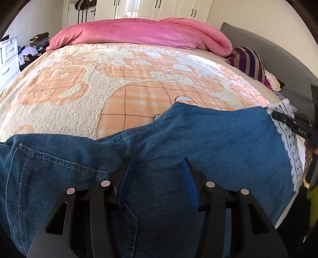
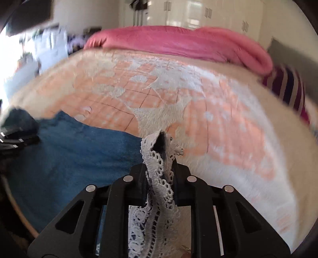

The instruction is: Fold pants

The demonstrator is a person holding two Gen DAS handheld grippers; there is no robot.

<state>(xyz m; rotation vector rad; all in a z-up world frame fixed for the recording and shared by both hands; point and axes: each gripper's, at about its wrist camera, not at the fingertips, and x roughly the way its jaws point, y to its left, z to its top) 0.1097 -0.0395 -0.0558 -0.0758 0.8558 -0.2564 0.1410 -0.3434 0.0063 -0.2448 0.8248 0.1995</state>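
Denim pants (image 1: 208,139) | left gripper (image 1: 158,174) jaws parted over them | right gripper (image 2: 161,150) jaws clenched on lace hem (image 2: 159,178)

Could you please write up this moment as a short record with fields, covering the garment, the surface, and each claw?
garment: blue denim pants with white lace hem, spread flat
surface: orange-and-cream blanket on a bed
behind: pink duvet, striped pillow
left claw: open, over the denim
right claw: shut on the lace hem

Home bedroom: bed (image 1: 139,83), pink duvet (image 1: 139,33), wardrobe doors (image 1: 169,8).
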